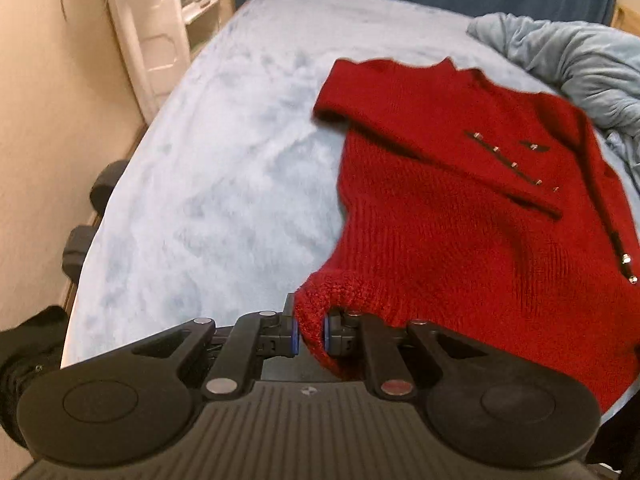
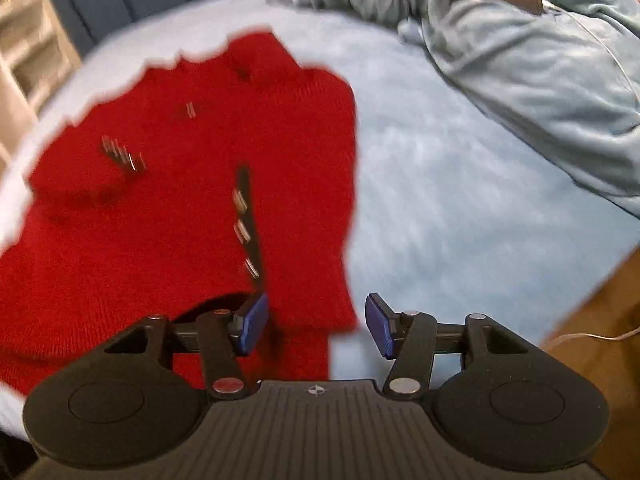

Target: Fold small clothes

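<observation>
Now my left tool (image 1: 310, 334) is clamped on the near hem corner of the red knitted sweater (image 1: 460, 208), which lies spread on the light blue bed (image 1: 208, 184), with a rumpled blue blanket (image 1: 580, 68) just beside its far side. My right tool (image 2: 317, 326) has its jaws spread wide and holds nothing; it hangs over the other hem corner, the blue pads (image 2: 252, 322) on both sides of the edge. I judge the step is to take both lower corners and fold the bottom up toward the collar. To do it well, I should bring the right tool low enough to catch the full thickness of the knit before closing, then lift both corners together at equal height, so the fold line stays straight. The small metal studs (image 2: 242, 232) near the right tool could catch a pad, so I would grip clear of them
</observation>
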The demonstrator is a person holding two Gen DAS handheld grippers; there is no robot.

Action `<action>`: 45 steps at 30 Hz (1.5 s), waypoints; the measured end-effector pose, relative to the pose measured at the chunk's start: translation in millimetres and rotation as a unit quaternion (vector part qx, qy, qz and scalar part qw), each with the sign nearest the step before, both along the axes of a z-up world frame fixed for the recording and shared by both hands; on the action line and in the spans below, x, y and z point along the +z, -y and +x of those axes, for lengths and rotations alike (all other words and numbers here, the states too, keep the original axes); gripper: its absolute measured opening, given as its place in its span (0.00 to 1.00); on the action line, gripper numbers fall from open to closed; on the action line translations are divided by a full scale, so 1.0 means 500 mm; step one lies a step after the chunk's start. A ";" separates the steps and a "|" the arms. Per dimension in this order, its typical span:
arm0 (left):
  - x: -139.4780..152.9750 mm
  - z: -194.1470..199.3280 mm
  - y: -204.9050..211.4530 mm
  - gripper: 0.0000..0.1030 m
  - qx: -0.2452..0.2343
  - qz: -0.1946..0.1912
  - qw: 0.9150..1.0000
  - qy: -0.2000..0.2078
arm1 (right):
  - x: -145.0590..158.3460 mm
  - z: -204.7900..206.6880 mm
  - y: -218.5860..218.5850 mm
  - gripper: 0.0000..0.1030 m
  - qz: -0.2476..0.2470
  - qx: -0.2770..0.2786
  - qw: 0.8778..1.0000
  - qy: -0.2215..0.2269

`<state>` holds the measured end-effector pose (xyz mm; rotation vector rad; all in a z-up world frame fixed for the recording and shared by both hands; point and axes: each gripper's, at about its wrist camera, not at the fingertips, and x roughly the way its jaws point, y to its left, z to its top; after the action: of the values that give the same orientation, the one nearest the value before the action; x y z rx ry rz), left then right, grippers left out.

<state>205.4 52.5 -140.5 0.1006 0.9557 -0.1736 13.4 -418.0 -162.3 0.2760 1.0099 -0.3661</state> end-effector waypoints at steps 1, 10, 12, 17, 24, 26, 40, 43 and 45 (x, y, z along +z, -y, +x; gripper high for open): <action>0.001 -0.003 -0.012 0.11 0.003 -0.005 1.000 -0.002 | -0.012 -0.002 -0.008 0.54 0.002 0.009 1.000 -0.016; 0.005 -0.002 -0.023 0.12 0.026 -0.028 0.999 -0.013 | -0.085 0.031 -0.093 0.54 -0.041 0.050 0.994 -0.083; 0.005 0.000 -0.026 0.12 0.027 -0.032 0.999 -0.016 | -0.083 0.028 -0.090 0.54 -0.036 0.048 0.995 -0.081; 0.014 0.022 -0.059 0.12 0.068 -0.094 0.992 -0.044 | -0.052 -0.009 -0.078 0.59 0.034 0.048 0.998 -0.036; 0.057 0.040 -0.067 0.12 0.081 -0.119 0.989 -0.035 | -0.088 0.024 -0.128 0.61 -0.007 0.083 0.996 -0.046; 0.058 0.040 -0.068 0.12 0.087 -0.119 0.988 -0.035 | -0.092 0.025 -0.129 0.62 -0.011 0.082 0.996 -0.043; 0.167 0.075 -0.044 0.11 0.100 -0.160 0.982 -0.015 | -0.081 0.026 -0.158 0.59 -0.082 0.087 0.992 -0.027; 0.138 0.072 -0.050 0.11 0.105 -0.152 0.982 -0.028 | -0.069 0.011 -0.065 0.22 -0.055 -0.037 0.998 -0.009; 0.107 0.067 -0.055 0.11 0.109 -0.144 0.983 -0.044 | -0.076 0.002 -0.022 0.16 -0.012 -0.067 0.998 -0.010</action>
<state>239.1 80.1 -87.0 -0.2792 1.0121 -0.1131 14.5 -406.8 -200.4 0.3198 1.0095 -0.5032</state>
